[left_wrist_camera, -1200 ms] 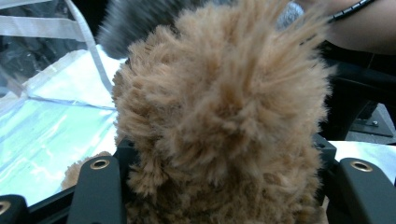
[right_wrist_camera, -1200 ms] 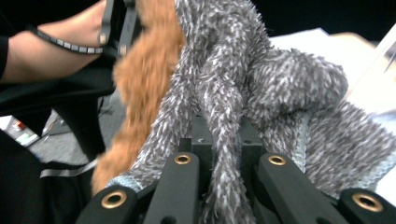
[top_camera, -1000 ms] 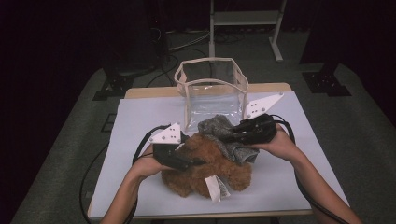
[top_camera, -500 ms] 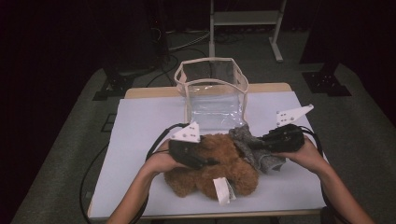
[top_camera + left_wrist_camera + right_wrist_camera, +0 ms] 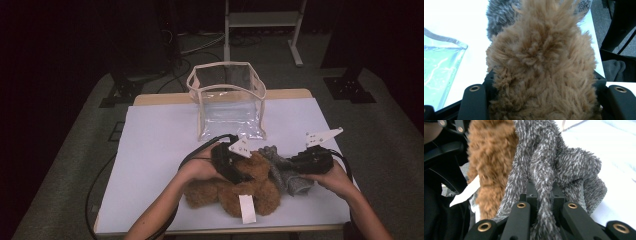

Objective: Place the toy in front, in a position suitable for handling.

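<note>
high view: white table, person's forearms coming in from near edge. brown plush toy lies near-centre on table, white tag on its near side. grey plush piece just right of it, touching it. clear plastic bag w/ beige trim stands upright at far-centre, apart from the toys, mouth open upward.

left gripper sits on top of brown toy's far part, hand around it, cable looping off to the left. right gripper at grey piece's right side, grey plate raised above it.

left gripper view: brown fur packed between the two black jaws, jaws spread wide w/ the fur bulging up between them; looks clamped on the toy. grey piece beyond at far top, bag corner at left.

right gripper view: jaws close together, a strand of grey plush pinched between them; rest of grey piece bunches up beyond, lying on table. brown toy at left of it, touching, w/ its tag hanging low; other gripper's black frame at far left.
</note>
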